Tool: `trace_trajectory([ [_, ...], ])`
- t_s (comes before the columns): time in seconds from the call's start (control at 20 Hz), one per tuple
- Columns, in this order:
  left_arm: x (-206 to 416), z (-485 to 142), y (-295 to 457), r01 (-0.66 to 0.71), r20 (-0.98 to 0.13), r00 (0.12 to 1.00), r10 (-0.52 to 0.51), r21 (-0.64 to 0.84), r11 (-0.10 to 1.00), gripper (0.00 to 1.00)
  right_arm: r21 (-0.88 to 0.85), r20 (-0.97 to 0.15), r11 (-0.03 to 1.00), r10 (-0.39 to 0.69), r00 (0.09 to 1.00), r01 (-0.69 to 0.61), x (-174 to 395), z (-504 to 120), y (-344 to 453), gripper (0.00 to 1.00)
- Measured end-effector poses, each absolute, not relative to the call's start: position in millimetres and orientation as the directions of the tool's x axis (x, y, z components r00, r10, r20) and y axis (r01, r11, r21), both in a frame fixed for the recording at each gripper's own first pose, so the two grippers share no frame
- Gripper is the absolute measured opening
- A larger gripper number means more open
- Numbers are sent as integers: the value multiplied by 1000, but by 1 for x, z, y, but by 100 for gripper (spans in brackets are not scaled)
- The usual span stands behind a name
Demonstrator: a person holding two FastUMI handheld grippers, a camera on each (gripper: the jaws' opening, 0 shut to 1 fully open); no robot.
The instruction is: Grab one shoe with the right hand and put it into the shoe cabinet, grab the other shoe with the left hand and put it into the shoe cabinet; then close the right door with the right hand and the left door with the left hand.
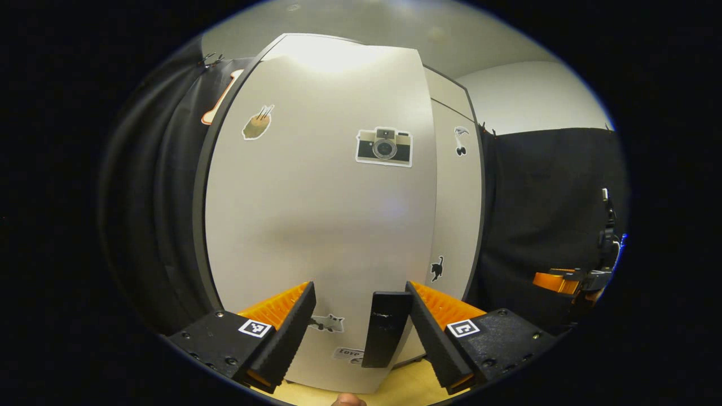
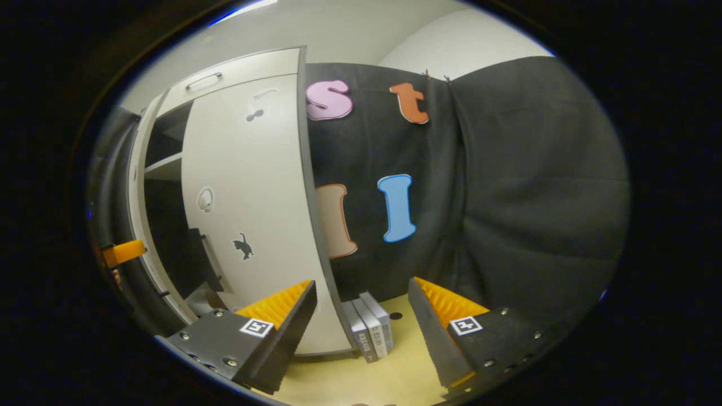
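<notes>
Two doors are in play, and the shoes are judged to be already stowed, since none is seen on the wooden floor [image 2: 338, 383]. In the left gripper view, the left gripper [image 1: 361, 316] is held square to the left door [image 1: 316, 225] of the shoe cabinet [image 1: 451, 101], jaws spread apart and gripping nothing; the door's dark handle [image 1: 386, 327] sits between the fingers, hard against the inner face of the right-hand one, though contact cannot be confirmed. That stance is read as a push on the panel near its free edge, where leverage is best. In the right gripper view, the right door [image 2: 248, 214] looks nearly closed, with a dark gap to its left where a shelf [image 2: 161, 164] shows. The right gripper [image 2: 361, 316] is splayed and empty, the door's edge lying between its fingers. A stack of books [image 2: 369, 330] stands on the floor just beside that door. The left gripper's finger [image 2: 124, 252] is seen at the gap's far side.
</notes>
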State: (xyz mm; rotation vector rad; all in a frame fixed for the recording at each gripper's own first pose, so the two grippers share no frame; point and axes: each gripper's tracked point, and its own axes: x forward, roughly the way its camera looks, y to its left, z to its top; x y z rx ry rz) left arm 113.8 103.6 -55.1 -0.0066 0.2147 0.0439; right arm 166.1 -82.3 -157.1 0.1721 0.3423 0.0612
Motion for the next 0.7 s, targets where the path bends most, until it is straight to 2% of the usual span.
trace_trajectory([
  [0.35, 137, -69, 103, -63, -223, 972, 71, 45, 997, 99, 168, -325, 985, 10, 946, 47, 155, -157, -120, 98],
  [0.7, 154, -75, 106, -90, -215, 971, 103, 71, 993, 100, 133, -312, 989, -20, 950, 64, 145, -152, -131, 98],
])
